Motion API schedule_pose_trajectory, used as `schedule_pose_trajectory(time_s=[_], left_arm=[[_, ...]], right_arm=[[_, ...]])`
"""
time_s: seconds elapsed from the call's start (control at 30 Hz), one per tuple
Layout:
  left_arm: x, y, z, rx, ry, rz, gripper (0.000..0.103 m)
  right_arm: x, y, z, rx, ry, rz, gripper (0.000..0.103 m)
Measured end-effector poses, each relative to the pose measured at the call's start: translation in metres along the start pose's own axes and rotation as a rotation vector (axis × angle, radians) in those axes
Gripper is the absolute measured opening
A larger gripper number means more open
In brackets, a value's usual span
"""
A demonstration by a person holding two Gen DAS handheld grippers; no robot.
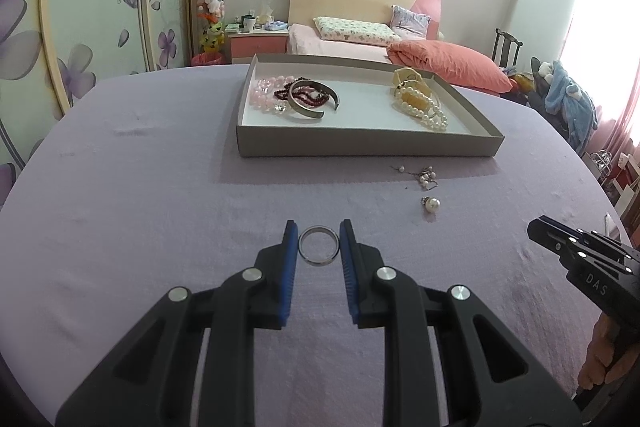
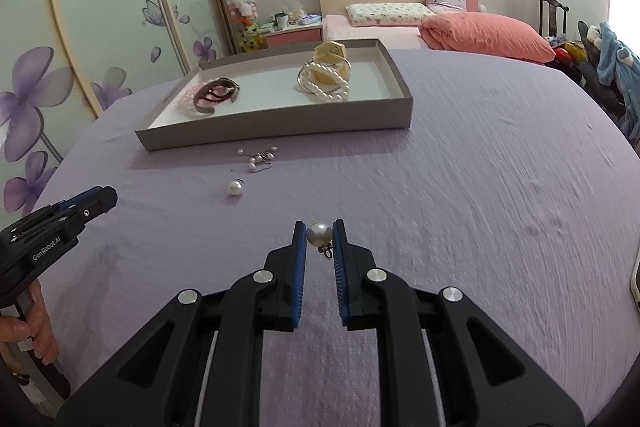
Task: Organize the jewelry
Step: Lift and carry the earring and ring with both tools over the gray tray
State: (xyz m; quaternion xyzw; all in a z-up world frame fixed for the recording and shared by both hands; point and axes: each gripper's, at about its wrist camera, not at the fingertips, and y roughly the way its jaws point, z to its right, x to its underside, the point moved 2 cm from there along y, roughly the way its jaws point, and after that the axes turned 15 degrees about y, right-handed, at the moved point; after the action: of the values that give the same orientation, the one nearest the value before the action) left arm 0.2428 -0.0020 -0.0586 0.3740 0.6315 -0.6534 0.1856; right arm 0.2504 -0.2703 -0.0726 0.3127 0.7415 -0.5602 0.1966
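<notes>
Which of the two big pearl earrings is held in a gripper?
The one between the right gripper's blue pads, its clasp hanging below. The other big pearl earring lies loose on the purple cloth, nearer the tray.

Small jewelry cluster (image 1: 426, 175) too tiny to identify

"DAS" is printed on the right tool (image 1: 538, 227); "GenRobot.AI" on the left tool (image 2: 108, 195).

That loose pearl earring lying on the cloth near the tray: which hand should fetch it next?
Neither is free: the left gripper pinches a silver ring, the right gripper a pearl earring. After unloading into the tray, probably the right: the loose pearl earring lies toward its side.
</notes>
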Motion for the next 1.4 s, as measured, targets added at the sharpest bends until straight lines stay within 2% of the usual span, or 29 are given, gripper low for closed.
schedule_pose_trajectory(time_s=[0.83,1.13,1.4], left_arm=[[-0.027,-0.034,0.000,-0.041,0.021,0.133,0.022],[-0.062,-0.053,-0.015,-0.076,0.001,0.256,0.022],[-0.089,-0.044,-0.021,-0.078,0.004,0.315,0.022]], right_arm=[[-0.038,-0.040,-0.040,-0.090,-0.049,0.223,0.014],[-0.066,-0.059,-0.053,-0.132,-0.053,0.358,0.014],[-0.092,-0.047,-0.069,-0.166,-0.075,0.418,0.014]])
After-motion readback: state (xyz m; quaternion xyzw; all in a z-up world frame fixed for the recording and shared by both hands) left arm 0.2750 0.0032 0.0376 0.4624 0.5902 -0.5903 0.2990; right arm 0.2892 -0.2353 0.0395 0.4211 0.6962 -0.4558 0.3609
